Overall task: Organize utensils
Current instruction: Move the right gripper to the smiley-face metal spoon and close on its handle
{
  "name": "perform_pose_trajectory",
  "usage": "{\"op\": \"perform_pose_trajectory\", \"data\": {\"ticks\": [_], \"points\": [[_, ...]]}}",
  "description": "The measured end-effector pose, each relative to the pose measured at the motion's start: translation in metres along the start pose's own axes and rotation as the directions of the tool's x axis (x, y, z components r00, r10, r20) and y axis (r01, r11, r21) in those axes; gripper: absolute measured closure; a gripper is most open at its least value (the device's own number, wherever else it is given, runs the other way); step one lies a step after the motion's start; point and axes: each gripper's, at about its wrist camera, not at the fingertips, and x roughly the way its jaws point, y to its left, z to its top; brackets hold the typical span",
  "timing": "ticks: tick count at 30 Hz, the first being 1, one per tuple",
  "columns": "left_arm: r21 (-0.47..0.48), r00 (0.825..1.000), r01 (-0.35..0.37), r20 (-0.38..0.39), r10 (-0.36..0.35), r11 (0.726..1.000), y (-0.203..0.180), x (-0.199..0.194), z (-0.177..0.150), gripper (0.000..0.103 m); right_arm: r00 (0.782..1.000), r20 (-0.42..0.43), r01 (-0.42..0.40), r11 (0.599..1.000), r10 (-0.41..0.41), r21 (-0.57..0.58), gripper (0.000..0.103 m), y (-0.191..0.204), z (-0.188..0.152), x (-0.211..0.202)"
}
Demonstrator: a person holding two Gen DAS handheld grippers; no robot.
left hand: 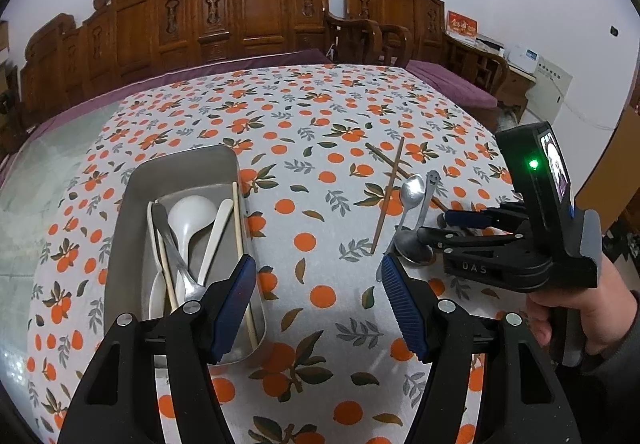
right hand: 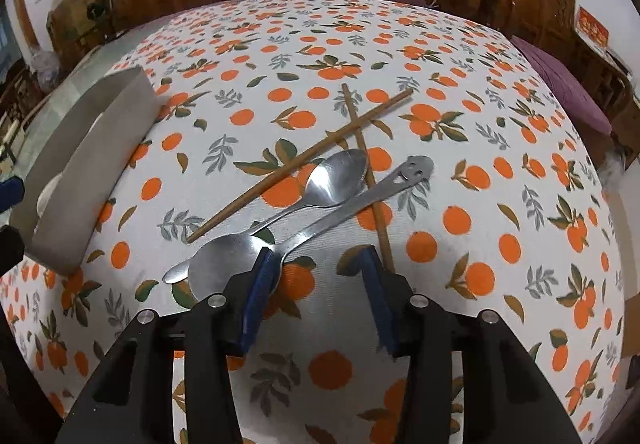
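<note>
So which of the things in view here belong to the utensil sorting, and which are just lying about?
Part of the job:
- grey tray, holding white spoons and a pale chopstick
- two metal spoons loose on the tablecloth
- two brown chopsticks, crossed
- right gripper, by the spoons
- left gripper, open

Just lying about:
- carved wooden bench
- cardboard boxes

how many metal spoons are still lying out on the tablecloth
2. A pointed-bowl spoon lies beside the crossed chopsticks; the smiley-handled spoon crosses it, bowl at the right hand-held gripper.
</note>
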Motion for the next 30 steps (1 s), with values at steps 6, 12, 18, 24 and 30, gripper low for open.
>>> {"op": "perform_pose_trajectory", "data": {"ticks": [6, 12, 18, 24, 30], "points": [[-0.006, 1.000, 0.008, 0.012, -0.008, 1.000, 0.001, -0.006, 0.001, 0.041, 0.999, 0.027, 0.017, 0.998, -0.018, 0.057, 0.056, -0.005, 0.014, 0.006], [0.000, 1.000, 0.012, 0.011, -0.012, 1.000, 0.000, -0.006, 0.001, 0.041, 0.997, 0.013, 0.082, 0.997, -0.082, 0.011, 0.063, 0.006, 0.021, 0.016], [0.004, 1.000, 0.014, 0.007, -0.014, 1.000, -0.002, -0.004, 0.000, 0.041, 0.998, -0.016, 0.062, 0.998, -0.062, 0.005, 0.087, -0.004, 0.013, 0.008], [0.015, 1.000, 0.012, 0.000, -0.012, 1.000, -0.007, 0.000, -0.002, 0.041, 0.998, -0.044, 0.043, 0.999, -0.043, -0.014, 0.096, -0.016, 0.004, 0.000], [0.029, 1.000, 0.005, -0.023, -0.004, 1.000, -0.014, 0.009, -0.004, 0.041, 0.998, -0.040, 0.048, 0.999, -0.049, -0.024, 0.096, -0.019, 0.002, -0.001]]}}
